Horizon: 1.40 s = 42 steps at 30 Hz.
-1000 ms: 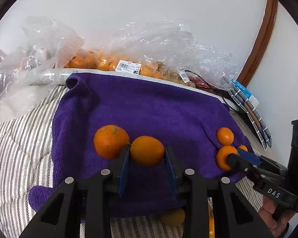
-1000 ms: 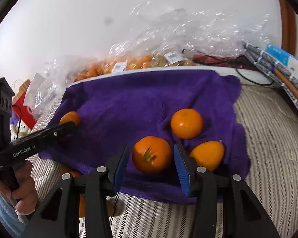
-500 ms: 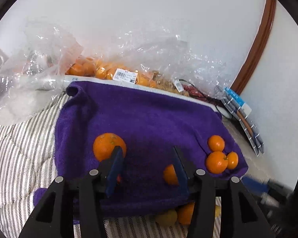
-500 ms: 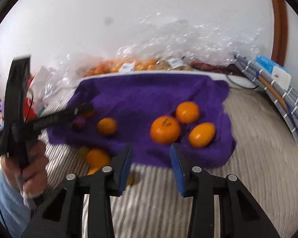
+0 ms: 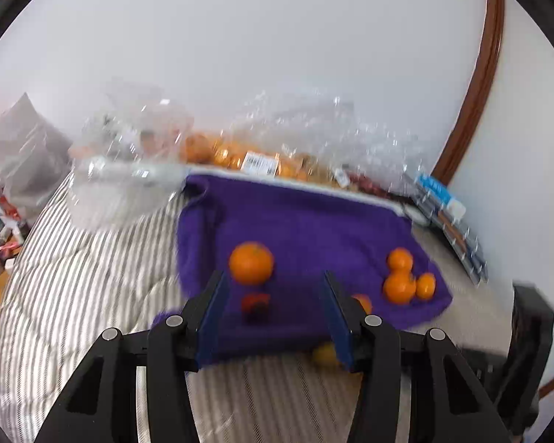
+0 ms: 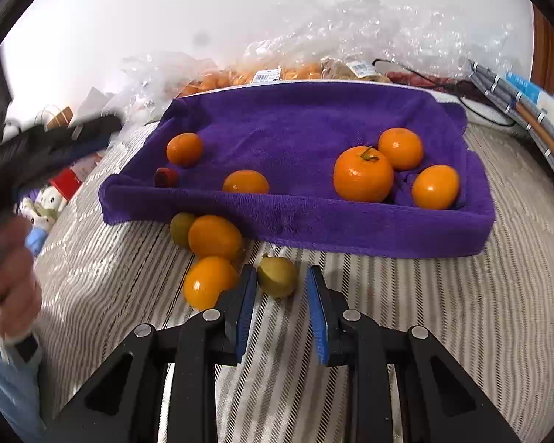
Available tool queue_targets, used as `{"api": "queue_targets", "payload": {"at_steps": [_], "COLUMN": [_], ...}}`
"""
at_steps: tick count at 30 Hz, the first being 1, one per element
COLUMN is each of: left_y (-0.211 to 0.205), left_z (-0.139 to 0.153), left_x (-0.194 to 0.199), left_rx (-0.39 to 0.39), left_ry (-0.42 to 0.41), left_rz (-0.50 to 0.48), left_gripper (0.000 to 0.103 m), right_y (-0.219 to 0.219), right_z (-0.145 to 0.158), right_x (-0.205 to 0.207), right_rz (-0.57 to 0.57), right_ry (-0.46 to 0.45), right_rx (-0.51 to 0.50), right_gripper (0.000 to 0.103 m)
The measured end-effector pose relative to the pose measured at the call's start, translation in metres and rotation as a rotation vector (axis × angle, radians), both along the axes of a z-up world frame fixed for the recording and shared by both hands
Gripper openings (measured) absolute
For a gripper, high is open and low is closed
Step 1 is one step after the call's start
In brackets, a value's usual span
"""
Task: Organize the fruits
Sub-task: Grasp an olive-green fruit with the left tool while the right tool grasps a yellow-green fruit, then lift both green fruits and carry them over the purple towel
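Both tools have let go of their oranges and pulled back. The left tool [image 5: 273, 317] is wide and empty above the purple towel [image 5: 306, 221]. The right tool [image 6: 281, 306] stands open around a green fruit [image 6: 277, 276] on the striped bed [image 6: 424, 313], probably the next one to pick up.

Left gripper [image 5: 275, 304] jaws spread, empty; orange [image 5: 250, 262] on purple towel [image 5: 306, 221].
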State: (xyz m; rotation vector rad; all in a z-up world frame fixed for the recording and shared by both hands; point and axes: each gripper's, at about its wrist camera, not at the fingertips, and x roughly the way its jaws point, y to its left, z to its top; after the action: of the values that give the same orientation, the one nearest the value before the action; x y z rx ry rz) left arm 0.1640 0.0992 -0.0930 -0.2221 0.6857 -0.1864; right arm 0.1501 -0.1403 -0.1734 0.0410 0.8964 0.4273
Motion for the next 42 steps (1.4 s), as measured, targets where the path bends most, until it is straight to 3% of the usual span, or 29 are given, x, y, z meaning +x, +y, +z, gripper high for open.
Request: {"api": "queue_targets", "payload": {"at_steps": [5,13,19,23,27,32,35,42], "left_y": [-0.002,-0.038,-0.060,-0.071,-0.079,-0.094,-0.099,-0.084], "left_z": [-0.017,-0.038,-0.049,-0.058,-0.059,-0.061,-0.061,-0.056], "left_x": [-0.016,-0.024,-0.013,-0.006,-0.002,0.004,0.006,-0.014], "left_rx": [0.081,0.079,0.111,0.157,0.182,0.206,0.215,0.253], "left_ry": [0.055,0.133,0.166,0.191,0.189,0.185,0.182,0.164], "left_rz": [-0.021,-0.149,-0.126,-0.124,-0.123,-0.107,-0.116,-0.103], "left_gripper": [0.049,0.046,0.037,0.035,0.035,0.035,0.027,0.027], "right_y": [0.006,-0.033,-0.078,-0.084,-0.079,-0.094,-0.093,-0.095], "right_z": [-0.005,0.005,0.007,0.009,0.009,0.010,0.010,0.010], "right_x": [0.006,-0.013,-0.033,-0.033,-0.033,-0.035,-0.035,-0.036], "right_rz": [0.004,-0.076,-0.121,-0.147,-0.127,-0.155,-0.163,-0.179], "right_ry": [-0.006,-0.093,-0.133,-0.150,-0.154,-0.157,-0.161,-0.163], "right_rx": [-0.025,-0.069,-0.029,0.018,0.012,0.094,0.087,0.084], "right_gripper": [0.026,0.026,0.026,0.026,0.026,0.026,0.026,0.026]}}
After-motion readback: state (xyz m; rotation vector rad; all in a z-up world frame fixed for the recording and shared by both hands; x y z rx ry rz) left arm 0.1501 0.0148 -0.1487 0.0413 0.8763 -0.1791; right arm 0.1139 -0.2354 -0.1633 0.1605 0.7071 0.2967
